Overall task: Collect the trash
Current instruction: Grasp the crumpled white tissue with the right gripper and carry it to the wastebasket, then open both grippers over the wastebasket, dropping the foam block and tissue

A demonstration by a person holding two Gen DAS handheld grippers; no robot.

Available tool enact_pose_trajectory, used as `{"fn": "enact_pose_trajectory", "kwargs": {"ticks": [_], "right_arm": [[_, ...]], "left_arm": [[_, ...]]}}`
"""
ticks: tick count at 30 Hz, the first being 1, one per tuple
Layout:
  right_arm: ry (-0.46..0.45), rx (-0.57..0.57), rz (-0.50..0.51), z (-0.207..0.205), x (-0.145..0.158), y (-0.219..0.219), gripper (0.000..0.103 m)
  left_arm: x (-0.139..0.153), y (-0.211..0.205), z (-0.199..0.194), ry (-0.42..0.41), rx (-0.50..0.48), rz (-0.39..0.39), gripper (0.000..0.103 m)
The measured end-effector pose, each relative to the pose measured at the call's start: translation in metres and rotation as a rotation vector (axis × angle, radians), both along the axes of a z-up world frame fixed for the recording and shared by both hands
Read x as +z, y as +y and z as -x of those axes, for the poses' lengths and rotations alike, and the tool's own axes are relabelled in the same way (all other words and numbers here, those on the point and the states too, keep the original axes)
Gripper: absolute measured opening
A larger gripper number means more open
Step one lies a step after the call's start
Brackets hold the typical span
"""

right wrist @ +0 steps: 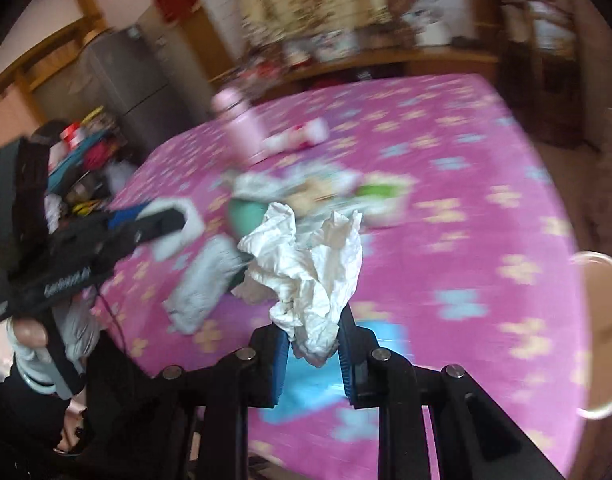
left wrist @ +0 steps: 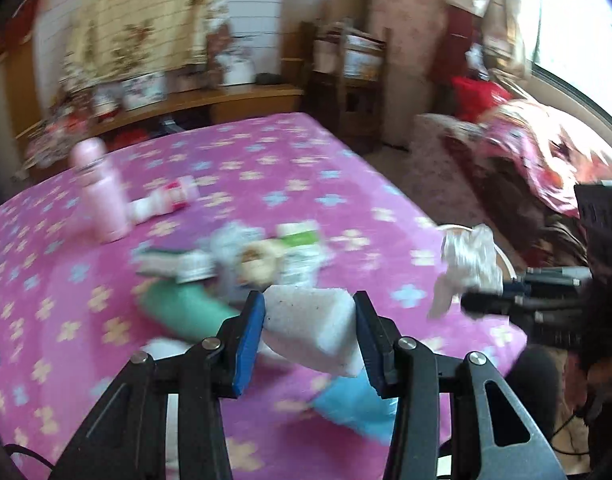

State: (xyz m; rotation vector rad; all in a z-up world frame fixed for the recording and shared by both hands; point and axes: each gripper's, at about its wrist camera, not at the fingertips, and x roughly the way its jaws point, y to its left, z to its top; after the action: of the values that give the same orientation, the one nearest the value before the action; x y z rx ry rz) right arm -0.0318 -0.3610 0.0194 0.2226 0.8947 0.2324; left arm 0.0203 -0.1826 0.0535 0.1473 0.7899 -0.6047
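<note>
Here left gripper (left wrist: 309, 322) clamps foam block (left wrist: 312, 328); right gripper (right wrist: 312, 346) pinches tissue (right wrist: 310, 264).

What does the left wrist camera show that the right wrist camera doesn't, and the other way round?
Only the left wrist view shows the left gripper squeezing a white foam block and a bright window. Only the right wrist view shows a grey fridge. Both show the right gripper pinching a crumpled tissue, the pink flowered cloth and the pink bottle.
</note>
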Motion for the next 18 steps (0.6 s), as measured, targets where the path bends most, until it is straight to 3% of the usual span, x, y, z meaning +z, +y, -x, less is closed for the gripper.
{"fn": "enact_pose_trajectory", "kwargs": {"ticks": [4, 10, 18], "right_arm": [[0.015, -0.167, 0.047, 0.022, 0.005, -0.079, 0.024], [0.073, -0.392, 0.075, 0.049, -0.015, -0.193, 0.024], [0.166, -0.547, 0.058, 0.051, -0.068, -0.277, 0.026]], "left_arm": [[0.000, -0.064, 0.005, 0.012, -0.104, 0.021, 0.047], [-0.004, -0.162, 0.006, 0.077, -0.234, 0.045, 0.047], [-0.027, -0.259, -0.003, 0.145, -0.272, 0.047, 0.051]]}}
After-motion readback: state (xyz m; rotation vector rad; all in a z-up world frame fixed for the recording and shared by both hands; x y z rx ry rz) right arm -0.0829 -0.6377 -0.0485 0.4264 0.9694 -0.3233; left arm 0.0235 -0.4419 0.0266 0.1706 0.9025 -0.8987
